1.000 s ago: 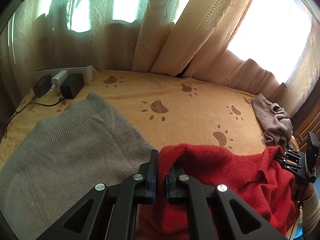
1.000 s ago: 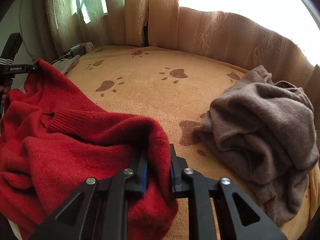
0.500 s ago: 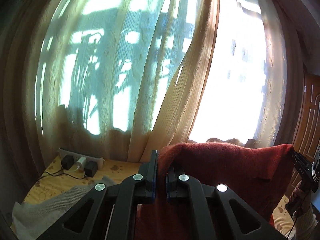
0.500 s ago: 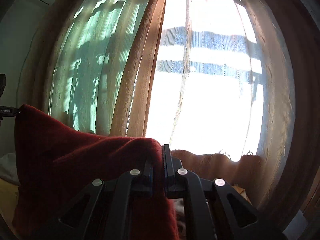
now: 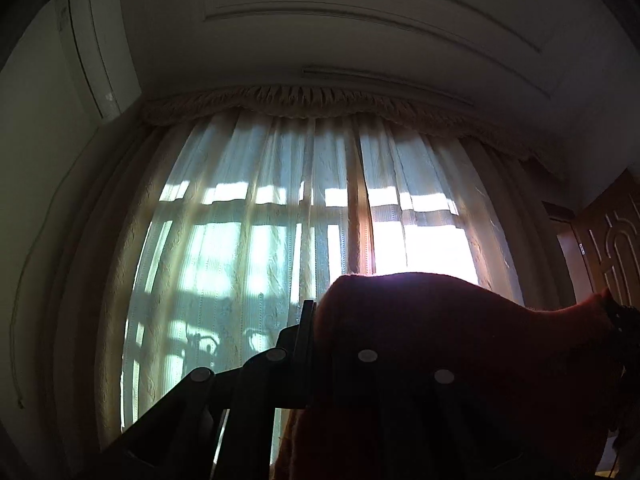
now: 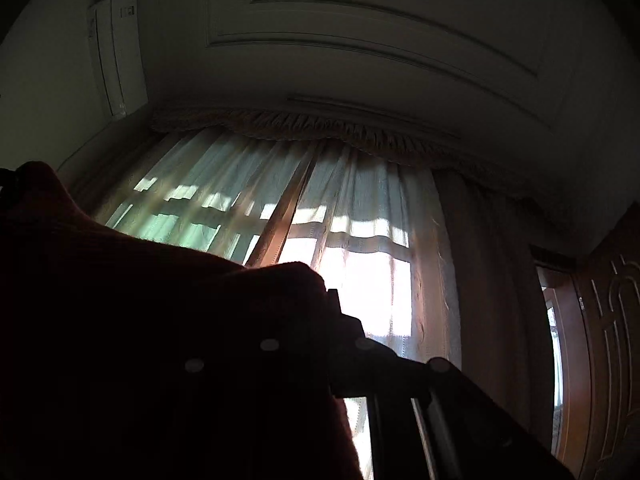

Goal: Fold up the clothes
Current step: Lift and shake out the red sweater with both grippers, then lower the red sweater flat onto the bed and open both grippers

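A red knit sweater (image 5: 440, 320) hangs stretched in the air between my two grippers, dark against the bright window. In the left wrist view my left gripper (image 5: 316, 312) is shut on one top corner, and the cloth drapes over its right finger. The right gripper (image 5: 624, 320) shows at the far right edge, holding the other corner. In the right wrist view my right gripper (image 6: 326, 294) is shut on the sweater (image 6: 140, 300), which covers its left finger. Both grippers point upward.
Sheer curtains (image 5: 260, 220) over a bright window fill the middle. An air conditioner (image 5: 96, 44) is mounted high on the left wall. A wooden door (image 5: 612, 248) stands at the right. The ceiling (image 6: 360, 40) is overhead. The bed is out of view.
Both grippers have risen and tilted upward, lifting the red sweater off the bed. The bed, the grey sweater and the beige garment have dropped out of view.
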